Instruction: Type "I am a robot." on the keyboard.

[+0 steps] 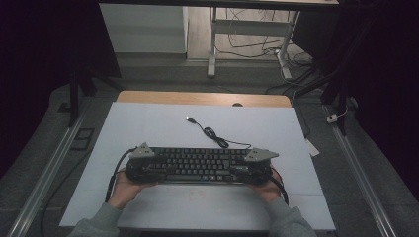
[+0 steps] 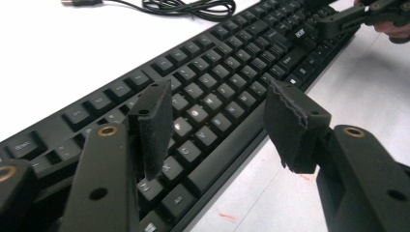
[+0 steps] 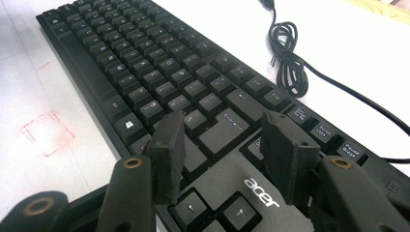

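Note:
A black Acer keyboard (image 1: 197, 165) lies across the near part of the white mat, with its coiled cable (image 1: 215, 134) running back to a USB plug (image 1: 189, 119). My left gripper (image 1: 150, 172) sits at the keyboard's left end and my right gripper (image 1: 245, 171) at its right end. In the left gripper view my left gripper (image 2: 220, 113) is open. One pad (image 2: 153, 126) hangs over the keys (image 2: 212, 82) and the other pad (image 2: 292, 126) lies past the front edge. My right gripper (image 3: 222, 142) stands open above the Enter and arrow keys (image 3: 227, 128), gripping nothing.
The white mat (image 1: 148, 128) covers a wooden table whose far edge (image 1: 197, 98) shows behind it. Faint red marks (image 3: 46, 133) are drawn on the mat in front of the keyboard. Desk legs (image 1: 212, 44) and loose cables stand on the floor beyond.

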Tool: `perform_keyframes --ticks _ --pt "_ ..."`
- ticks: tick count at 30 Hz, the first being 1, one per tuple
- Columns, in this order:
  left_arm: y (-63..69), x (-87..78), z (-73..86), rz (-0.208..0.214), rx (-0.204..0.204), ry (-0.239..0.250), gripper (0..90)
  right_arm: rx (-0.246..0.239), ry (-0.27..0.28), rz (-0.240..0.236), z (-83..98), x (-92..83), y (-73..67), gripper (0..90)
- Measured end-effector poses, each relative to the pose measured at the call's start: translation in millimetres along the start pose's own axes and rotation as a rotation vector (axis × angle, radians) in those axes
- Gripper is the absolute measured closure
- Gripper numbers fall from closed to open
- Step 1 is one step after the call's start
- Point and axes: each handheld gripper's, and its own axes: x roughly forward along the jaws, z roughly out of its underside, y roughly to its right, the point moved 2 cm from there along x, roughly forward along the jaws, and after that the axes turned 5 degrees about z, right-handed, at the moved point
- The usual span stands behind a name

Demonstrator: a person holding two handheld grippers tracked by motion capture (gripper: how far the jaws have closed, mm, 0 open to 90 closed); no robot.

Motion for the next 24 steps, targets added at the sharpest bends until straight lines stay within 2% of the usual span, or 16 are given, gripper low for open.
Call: perform_keyframes --ticks 7,14,18,24 --pt "6.9 9.7 -0.9 0.013 0.016 -0.016 44.1 0.000 -0.002 0.001 0.2 0.7 -0.3 51.5" --pt "13.5 23.2 1.7 0.026 0.037 -0.054 47.8 -0.001 -0.002 -0.002 0.4 1.3 -0.7 51.5" --pt "16.1 29.2 4.2 0.029 0.058 -0.070 57.9 -0.001 -0.001 -0.002 0.5 1.4 -0.5 51.5" --pt "17.4 35.0 7.7 0.040 0.084 -0.092 79.7 0.000 -0.005 -0.002 0.8 2.1 -0.6 51.5"
